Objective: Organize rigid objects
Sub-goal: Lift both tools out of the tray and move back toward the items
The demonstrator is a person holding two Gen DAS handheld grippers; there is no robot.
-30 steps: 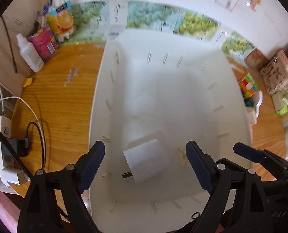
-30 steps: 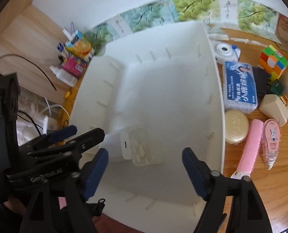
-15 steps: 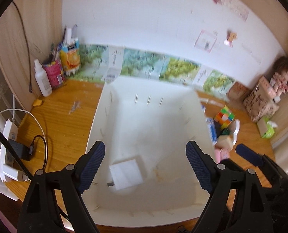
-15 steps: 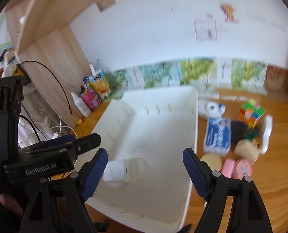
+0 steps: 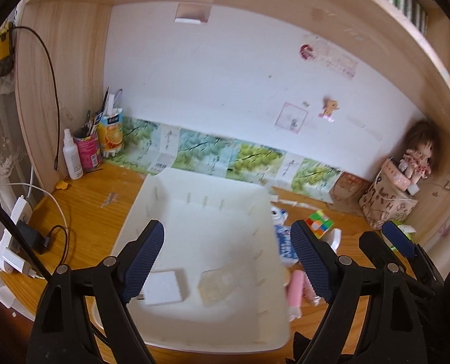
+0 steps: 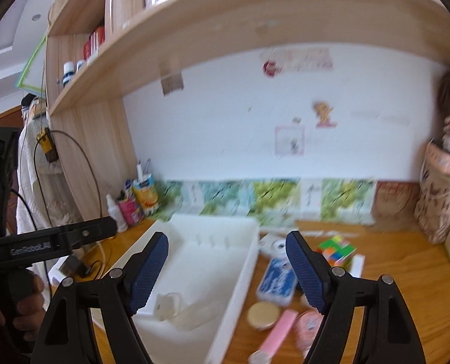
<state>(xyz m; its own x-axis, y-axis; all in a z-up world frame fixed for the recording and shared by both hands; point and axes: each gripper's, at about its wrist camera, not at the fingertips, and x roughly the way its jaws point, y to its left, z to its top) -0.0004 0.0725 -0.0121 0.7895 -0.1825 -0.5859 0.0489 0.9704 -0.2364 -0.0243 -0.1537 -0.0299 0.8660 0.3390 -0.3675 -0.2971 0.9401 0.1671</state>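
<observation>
A white bin [image 5: 133,212] stands on the wooden desk; it also shows in the right wrist view [image 6: 243,261]. Inside lie a white charger block [image 5: 162,286] and a clear plastic case [image 5: 217,283]. Right of the bin lie a Rubik's cube [image 5: 319,223], a blue tissue pack [image 6: 276,279], a round gold tin [image 6: 262,314] and a pink comb [image 6: 278,332]. My left gripper [image 5: 228,264] is open and empty, raised above the bin's near end. My right gripper [image 6: 226,271] is open and empty, raised over the bin's right rim.
A spray bottle [image 5: 72,159], a pink can and an orange carton [image 5: 111,132] stand at the back left. A power strip with cables [image 5: 15,242] lies at the left edge. A doll on a patterned box [image 5: 388,194] sits at the back right. A shelf runs overhead.
Both grippers have lifted up and pulled back from inside the bin, and now tilt towards the wall. They stay open and empty. The charger and clear case stay in the bin.
</observation>
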